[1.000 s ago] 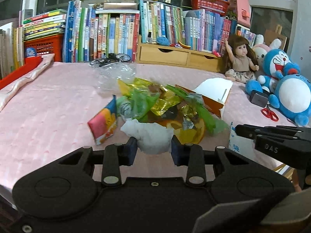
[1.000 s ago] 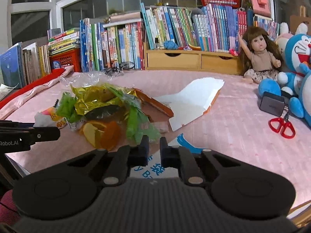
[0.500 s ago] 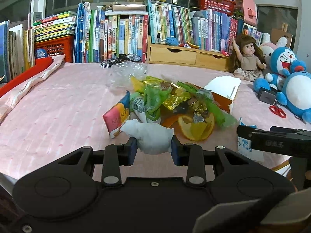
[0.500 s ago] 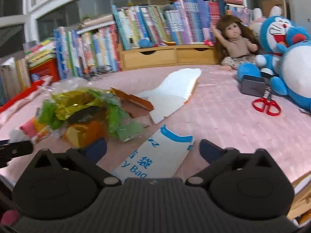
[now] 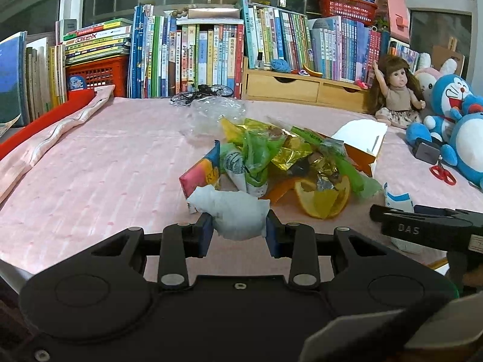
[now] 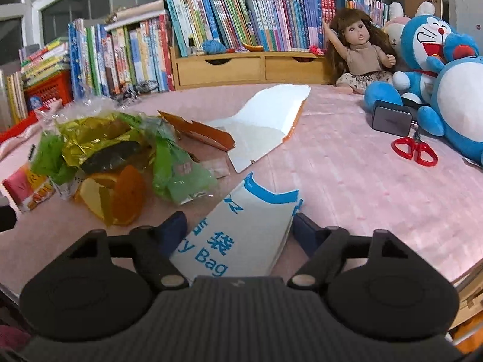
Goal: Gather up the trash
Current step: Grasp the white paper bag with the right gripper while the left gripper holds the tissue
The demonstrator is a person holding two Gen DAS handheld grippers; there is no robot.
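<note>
Jaws of left gripper (image 5: 238, 233) clamped on crumpled white tissue (image 5: 234, 212) above pink tabletop (image 5: 99, 175).
Right gripper (image 6: 240, 230) jaws closing around white-and-blue paper bag (image 6: 241, 232), beside trash pile (image 6: 114, 163) of wrappers and orange peel.

My left camera sat just behind my left gripper (image 5: 237, 233) and looked forward and somewhat down, low over the pink tabletop (image 5: 90, 175), toward the row of books (image 5: 196, 57) at the far edge. My right camera looked the same way over my right gripper (image 6: 238, 230), from further right. Both took in the trash pile (image 5: 280, 163) up close, the doll (image 6: 359, 51) and the red scissors (image 6: 415, 150); the left view also caught the right gripper at its right edge.
</note>
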